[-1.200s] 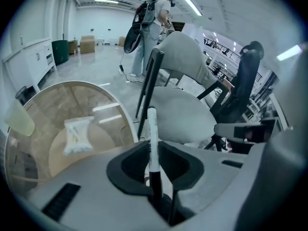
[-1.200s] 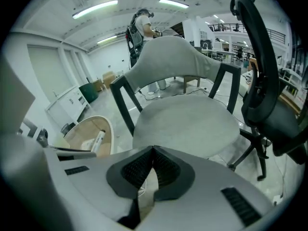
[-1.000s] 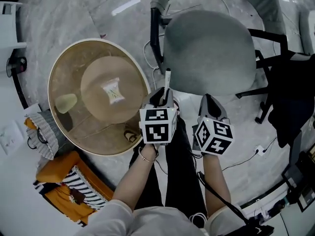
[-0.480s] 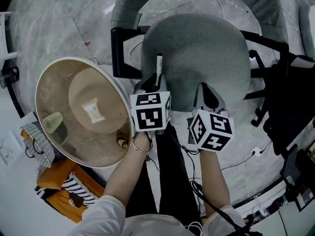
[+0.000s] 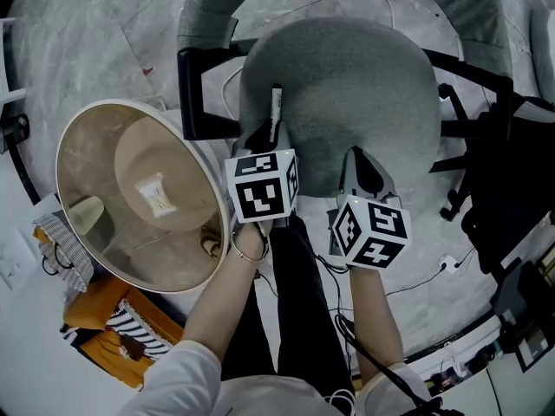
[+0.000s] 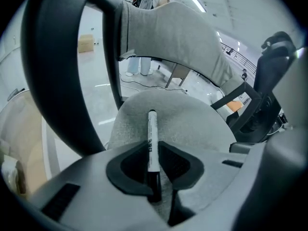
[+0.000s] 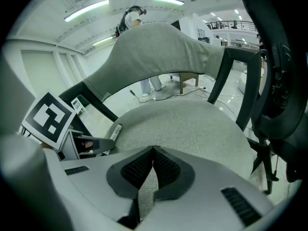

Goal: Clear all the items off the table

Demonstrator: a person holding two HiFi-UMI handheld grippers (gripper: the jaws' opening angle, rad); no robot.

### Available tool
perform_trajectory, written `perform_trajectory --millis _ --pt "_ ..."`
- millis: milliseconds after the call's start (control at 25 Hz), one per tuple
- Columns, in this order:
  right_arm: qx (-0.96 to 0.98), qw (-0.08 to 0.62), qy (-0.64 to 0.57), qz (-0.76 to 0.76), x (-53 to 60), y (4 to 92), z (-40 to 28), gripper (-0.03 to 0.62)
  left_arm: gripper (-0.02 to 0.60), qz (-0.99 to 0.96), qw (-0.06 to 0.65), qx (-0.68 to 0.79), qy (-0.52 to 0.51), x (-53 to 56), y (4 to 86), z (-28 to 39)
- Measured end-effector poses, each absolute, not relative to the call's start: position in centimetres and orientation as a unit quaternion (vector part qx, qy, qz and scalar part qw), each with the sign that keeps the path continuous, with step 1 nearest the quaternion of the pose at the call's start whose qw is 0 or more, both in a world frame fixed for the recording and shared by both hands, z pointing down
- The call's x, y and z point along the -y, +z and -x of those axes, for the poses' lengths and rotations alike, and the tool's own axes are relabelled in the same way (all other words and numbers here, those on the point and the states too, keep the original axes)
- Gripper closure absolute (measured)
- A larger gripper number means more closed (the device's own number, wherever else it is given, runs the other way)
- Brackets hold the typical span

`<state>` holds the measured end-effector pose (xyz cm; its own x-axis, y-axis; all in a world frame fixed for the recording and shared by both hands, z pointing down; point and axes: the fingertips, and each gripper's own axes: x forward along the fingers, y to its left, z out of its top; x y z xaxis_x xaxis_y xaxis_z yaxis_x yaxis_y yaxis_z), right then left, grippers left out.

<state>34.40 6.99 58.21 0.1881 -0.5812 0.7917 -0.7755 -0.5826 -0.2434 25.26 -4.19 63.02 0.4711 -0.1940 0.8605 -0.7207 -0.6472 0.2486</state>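
Observation:
A white marker pen with a black cap is clamped in my left gripper, its free end pointing out over the grey chair seat. From above, the left gripper and the pen hang over the seat's left part. My right gripper hovers beside it over the seat, its jaws closed together with nothing between them. On the round tan table at the left lie a small packet and a pale green object.
The chair has black armrests and a grey backrest. A dark chair stands at the right. An orange bag with striped cloth lies at lower left. Cables run across the floor.
Both grippers have moved away from the table's edge and down over the chair seat, the left one carrying the pen. The last half second shows little further movement.

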Motion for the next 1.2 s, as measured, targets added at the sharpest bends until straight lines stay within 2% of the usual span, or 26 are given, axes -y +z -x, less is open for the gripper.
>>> perform_trajectory --millis 400,760,1200 --pt "0.445 0.106 0.457 -0.763 -7.3 58.0 -33.6 0.571 0.477 -0.807 0.306 0.28 0.421 3.8 62.4 -24.9" --pt "0.454 0.117 0.45 -0.76 -7.2 57.6 -32.1 0.571 0.476 -0.822 0.287 0.274 0.409 3.3 60.5 -24.0" --pt "0.497 0.135 0.44 -0.736 -4.7 56.5 -26.1 0.57 0.488 -0.812 0.332 0.289 0.383 1.7 57.9 -16.3"
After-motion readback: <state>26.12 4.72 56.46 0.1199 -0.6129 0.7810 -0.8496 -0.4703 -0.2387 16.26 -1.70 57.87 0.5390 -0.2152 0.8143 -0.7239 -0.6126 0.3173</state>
